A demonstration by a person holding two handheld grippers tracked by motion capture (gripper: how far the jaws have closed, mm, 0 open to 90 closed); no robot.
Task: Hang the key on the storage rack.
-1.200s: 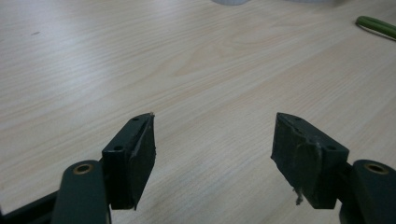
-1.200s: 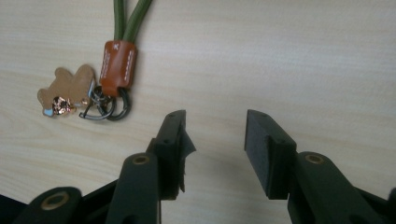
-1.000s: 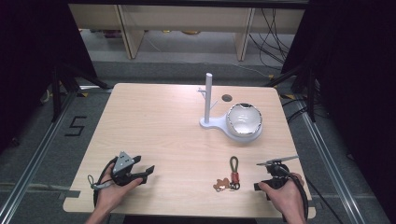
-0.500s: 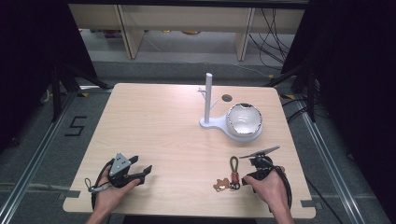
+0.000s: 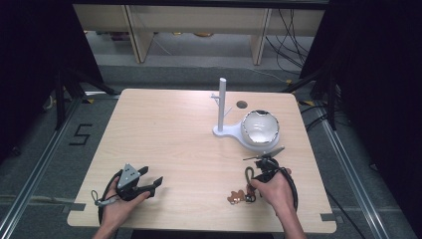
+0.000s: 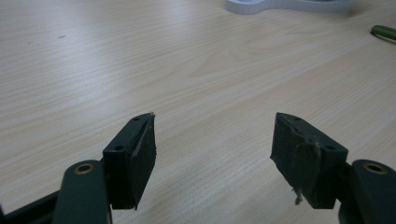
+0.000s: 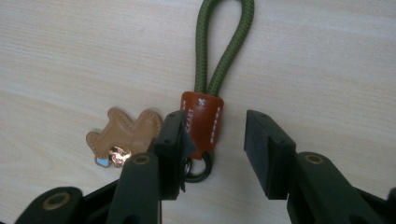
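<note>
The keychain (image 7: pixel 201 122) lies flat on the surface (image 5: pixel 169 134) near its front edge, toward the front right corner, with its green cord loop (image 7: pixel 223 44) pointing away from the person and its tan leather charm (image 7: pixel 122 133) off to one side. The right gripper (image 7: pixel 212 142) hangs just over it, released, its jaws straddling the red-brown leather collar where the cord enters; one jaw is at the collar's side, the other stands apart from it. That placement looks deliberate: the collar is the thickest, firmest part, so closing there should give a surer hold than pinching the thin cord or the loose ring beneath.

The left gripper (image 5: pixel 142 183) rests low at the front left corner, jaws spread with nothing between them, apparently parked out of the way.

Farther back on the right stands a white stand (image 5: pixel 222 107) with an upright post and small side peg, beside a shiny bowl (image 5: pixel 260 127). The peg looks a likely place to hang the loop.
</note>
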